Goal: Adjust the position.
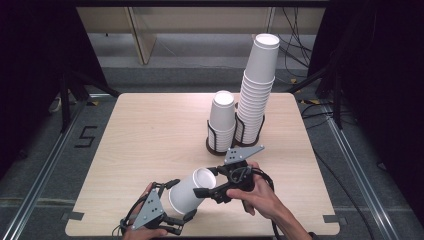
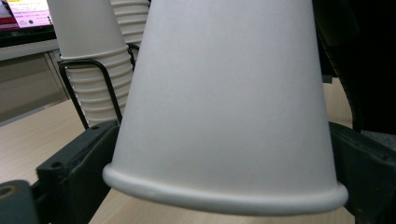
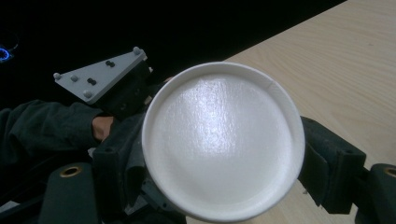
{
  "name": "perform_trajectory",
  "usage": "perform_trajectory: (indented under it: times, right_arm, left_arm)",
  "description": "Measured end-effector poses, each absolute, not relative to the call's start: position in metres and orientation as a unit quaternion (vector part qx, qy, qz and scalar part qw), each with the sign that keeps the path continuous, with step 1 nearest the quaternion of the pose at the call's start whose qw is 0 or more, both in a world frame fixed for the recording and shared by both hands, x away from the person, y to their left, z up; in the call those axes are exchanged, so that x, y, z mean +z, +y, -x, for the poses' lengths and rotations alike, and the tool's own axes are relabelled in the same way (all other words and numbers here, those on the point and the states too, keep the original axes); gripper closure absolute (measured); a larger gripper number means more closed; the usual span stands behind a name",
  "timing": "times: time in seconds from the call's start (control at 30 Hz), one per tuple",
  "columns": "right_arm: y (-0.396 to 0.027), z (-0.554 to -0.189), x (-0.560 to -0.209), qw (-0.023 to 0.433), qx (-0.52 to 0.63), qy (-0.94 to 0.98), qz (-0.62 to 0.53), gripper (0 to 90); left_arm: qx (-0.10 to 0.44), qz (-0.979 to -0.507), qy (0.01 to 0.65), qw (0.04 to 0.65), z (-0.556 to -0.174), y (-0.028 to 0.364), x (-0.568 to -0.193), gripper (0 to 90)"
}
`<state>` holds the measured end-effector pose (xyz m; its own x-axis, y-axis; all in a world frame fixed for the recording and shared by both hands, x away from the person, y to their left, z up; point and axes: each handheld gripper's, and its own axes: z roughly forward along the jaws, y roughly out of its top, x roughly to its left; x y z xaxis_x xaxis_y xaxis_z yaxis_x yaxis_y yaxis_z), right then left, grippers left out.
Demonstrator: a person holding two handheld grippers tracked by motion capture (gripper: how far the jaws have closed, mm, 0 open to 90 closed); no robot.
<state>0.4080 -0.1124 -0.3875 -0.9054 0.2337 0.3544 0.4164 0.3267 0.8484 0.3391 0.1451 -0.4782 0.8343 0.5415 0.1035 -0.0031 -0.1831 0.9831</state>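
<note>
A white paper cup [image 1: 189, 192] lay tilted above the table's [image 1: 150, 135] near edge, clamped between both grippers. The left gripper [image 1: 176, 205] clasped its rim end; the right gripper [image 1: 210, 181] pinched its base, which faced that gripper's view [image 3: 223, 140]. Two racked cup stacks [image 1: 250, 100] stood behind.

Each black gripper [image 1: 172, 212] carries a grey three-cornered plate [image 1: 243, 153] with dark screws; dark sleeve [image 3: 42, 128].
</note>
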Motion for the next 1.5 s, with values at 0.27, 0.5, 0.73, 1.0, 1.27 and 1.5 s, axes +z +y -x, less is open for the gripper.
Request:
perform_trajectory:
  times: [0.27, 0.5, 0.73, 1.0, 1.27, 1.5]
  right_arm:
    - [-0.113, -0.410, -0.392, 0.100, -0.536, -0.812, 0.210, 24.3]
    - [-0.114, -0.409, -0.387, 0.056, -0.514, -0.835, 0.188, 20.0]
    - [-0.115, -0.404, -0.380, 0.027, -0.479, -0.864, 0.151, 17.8]
    - [-0.110, -0.395, -0.379, 0.002, -0.416, -0.901, 0.119, 17.1]
    - [-0.097, -0.385, -0.389, -0.031, -0.335, -0.940, 0.063, 17.5]
    - [-0.086, -0.379, -0.401, -0.028, -0.282, -0.959, 0.019, 18.3]
  left_arm:
    - [0.213, -0.751, 0.184, 0.597, -0.340, 0.147, -0.477, 8.2]
    - [0.208, -0.777, 0.176, 0.567, -0.340, 0.147, -0.476, 9.8]
    - [0.200, -0.806, 0.156, 0.535, -0.339, 0.142, -0.477, 10.4]
    - [0.194, -0.836, 0.145, 0.493, -0.338, 0.141, -0.476, 10.6]
    - [0.184, -0.871, 0.113, 0.440, -0.333, 0.134, -0.477, 10.8]
    - [0.168, -0.887, 0.099, 0.418, -0.332, 0.131, -0.476, 10.9]
